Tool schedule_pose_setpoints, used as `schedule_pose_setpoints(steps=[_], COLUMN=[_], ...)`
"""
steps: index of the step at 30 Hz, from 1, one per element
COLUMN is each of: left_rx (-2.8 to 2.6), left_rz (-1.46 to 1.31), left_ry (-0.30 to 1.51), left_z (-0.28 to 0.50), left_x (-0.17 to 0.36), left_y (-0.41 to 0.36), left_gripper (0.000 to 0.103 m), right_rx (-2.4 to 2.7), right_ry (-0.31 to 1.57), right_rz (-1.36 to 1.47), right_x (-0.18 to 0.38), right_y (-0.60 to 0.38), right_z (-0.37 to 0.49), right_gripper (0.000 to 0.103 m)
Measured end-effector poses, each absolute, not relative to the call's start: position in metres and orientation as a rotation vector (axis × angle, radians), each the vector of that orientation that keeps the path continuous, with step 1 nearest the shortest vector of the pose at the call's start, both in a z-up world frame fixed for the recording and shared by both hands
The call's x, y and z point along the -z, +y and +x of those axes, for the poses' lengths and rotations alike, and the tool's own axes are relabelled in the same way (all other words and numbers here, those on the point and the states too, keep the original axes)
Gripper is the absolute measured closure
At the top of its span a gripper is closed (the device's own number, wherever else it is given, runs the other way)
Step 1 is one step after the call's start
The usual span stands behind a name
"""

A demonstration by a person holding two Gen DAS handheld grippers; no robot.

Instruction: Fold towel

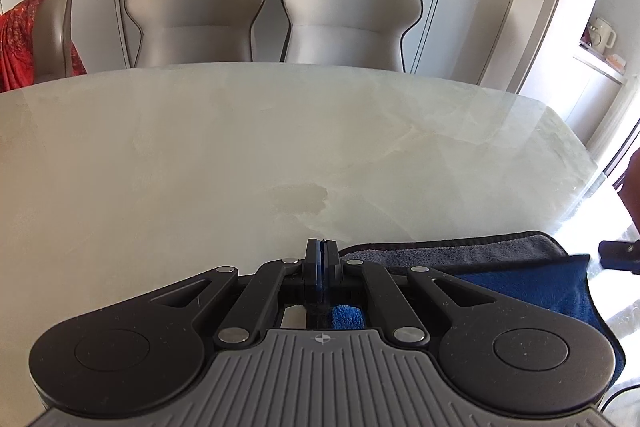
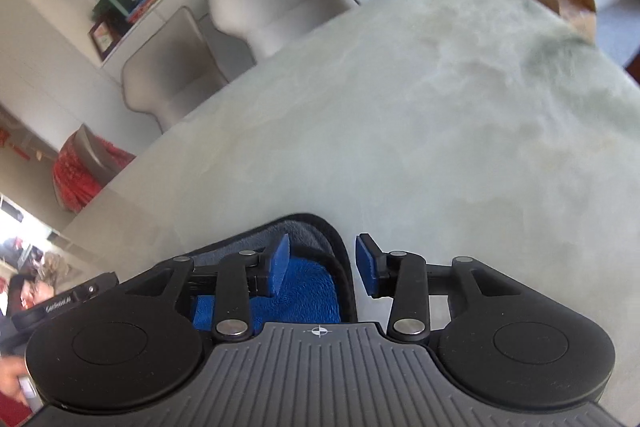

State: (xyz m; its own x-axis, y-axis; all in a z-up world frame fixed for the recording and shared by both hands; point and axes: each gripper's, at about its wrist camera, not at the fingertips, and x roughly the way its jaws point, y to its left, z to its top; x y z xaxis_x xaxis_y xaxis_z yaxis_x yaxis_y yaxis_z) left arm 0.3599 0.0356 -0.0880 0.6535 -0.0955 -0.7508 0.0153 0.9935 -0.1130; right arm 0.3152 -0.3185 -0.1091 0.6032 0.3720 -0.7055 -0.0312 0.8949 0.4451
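I am seeing the towel (image 1: 520, 279) lying on the table (image 1: 200, 167) at its near edge, already doubled, so I judge a fold is finishing. My left gripper (image 1: 321, 259) is pinching closed, seemingly on nothing. My right gripper (image 2: 324, 263) is standing wide open over the towel's corner, holding nothing; next it needs a fresh grasp

The blue-and-grey plush towel (image 1: 520, 279) lies mostly hidden under the left gripper's black body (image 1: 322, 269). In the right wrist view, the pale marble tabletop (image 2: 440, 107) is smeared with blur, and the red patterned cloth (image 2: 74, 179) lacks detail.
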Motion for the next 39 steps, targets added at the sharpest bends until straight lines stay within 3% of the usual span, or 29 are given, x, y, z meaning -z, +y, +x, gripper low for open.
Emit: schedule_pose_setpoints(steps=[3,5,8,22,24,26,39], left_rx=[0.063,0.061,0.059,0.071,0.072,0.071,0.053], left_rz=[-0.087,-0.083,-0.085,-0.055,-0.052,-0.052,-0.034], left_ry=[0.865,0.867,0.869,0.870,0.870,0.870,0.825], left_z=[0.359,0.360,0.361,0.364,0.364,0.364,0.368], left_x=[0.093,0.097,0.100,0.102,0.102,0.102,0.086], left_y=[0.035,0.035,0.036,0.033,0.033,0.033,0.030], left_gripper=[0.103,0.103,0.103,0.103,0.103,0.103,0.103], right_rx=[-0.310,-0.335,-0.369,-0.524,-0.531,-0.546,-0.530], right_ry=[0.864,0.866,0.874,0.889,0.885,0.886,0.791], right_rz=[0.122,-0.060,-0.164,-0.196,-0.200,-0.208,-0.321], right_x=[0.104,0.109,0.119,0.134,0.133,0.132,0.114], right_y=[-0.294,-0.278,-0.267,-0.263,-0.262,-0.261,-0.247], right_z=[0.309,0.308,0.310,0.328,0.328,0.327,0.322], right_gripper=[0.065,0.072,0.075,0.074,0.078,0.092,0.095])
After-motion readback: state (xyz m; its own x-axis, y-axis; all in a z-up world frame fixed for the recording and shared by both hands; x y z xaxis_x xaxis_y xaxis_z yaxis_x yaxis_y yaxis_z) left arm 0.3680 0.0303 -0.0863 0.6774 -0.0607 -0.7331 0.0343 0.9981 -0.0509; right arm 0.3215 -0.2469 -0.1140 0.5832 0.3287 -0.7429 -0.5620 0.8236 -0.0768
